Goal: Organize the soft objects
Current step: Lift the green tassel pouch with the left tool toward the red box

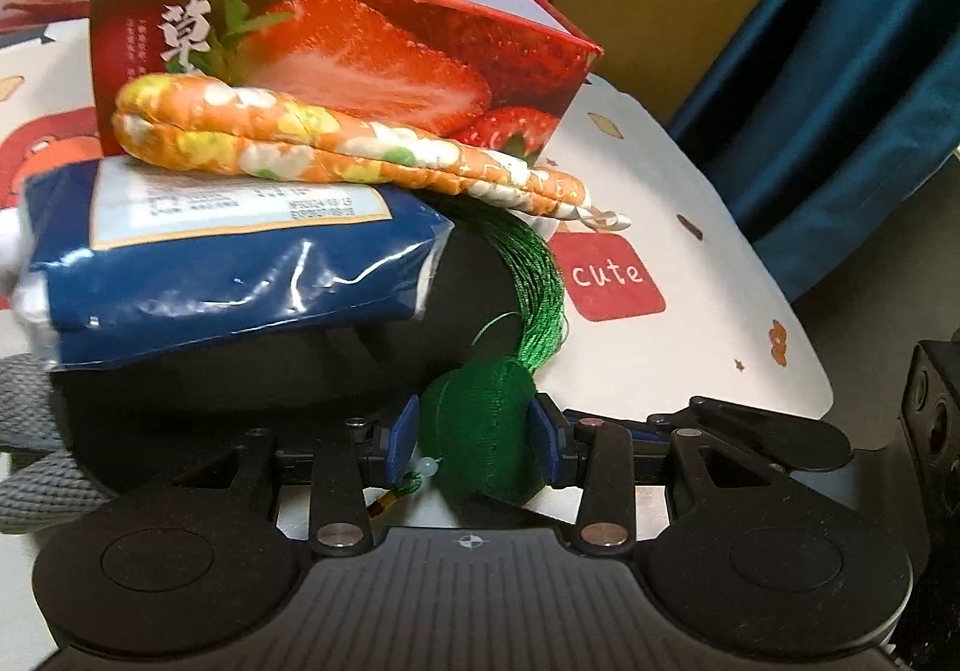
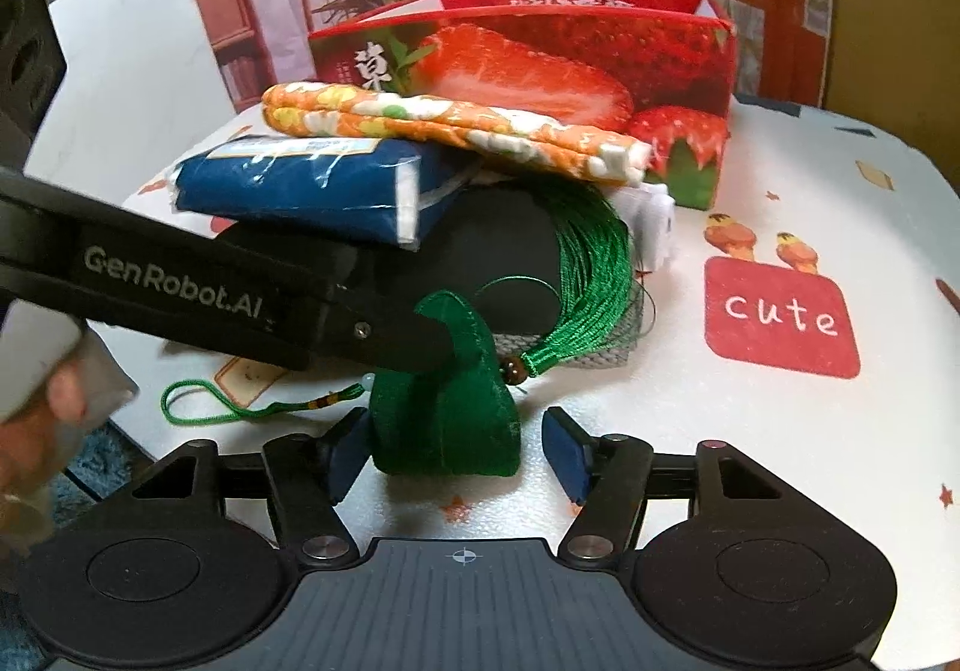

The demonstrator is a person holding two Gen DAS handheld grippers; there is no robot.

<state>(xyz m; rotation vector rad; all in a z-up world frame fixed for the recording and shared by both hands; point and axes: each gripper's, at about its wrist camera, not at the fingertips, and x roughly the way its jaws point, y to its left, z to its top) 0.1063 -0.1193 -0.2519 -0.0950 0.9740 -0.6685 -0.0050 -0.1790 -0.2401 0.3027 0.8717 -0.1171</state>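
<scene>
Left wrist view: the green sachet (image 1: 477, 431) sits pinched between the blue pads of the left hand-held gripper (image 1: 477, 434), which is clamped on it. Its tassel (image 1: 534, 275) runs up and away toward the pile.

Right wrist view: the sachet (image 2: 444, 419) stands upright on the counter (image 2: 780, 461), its point uppermost, between the right hand-held gripper (image 2: 456, 452), whose pads stand apart and its right pad clear of the sachet. The left hand-held gripper (image 2: 432, 341) grips its top from the left.
</scene>
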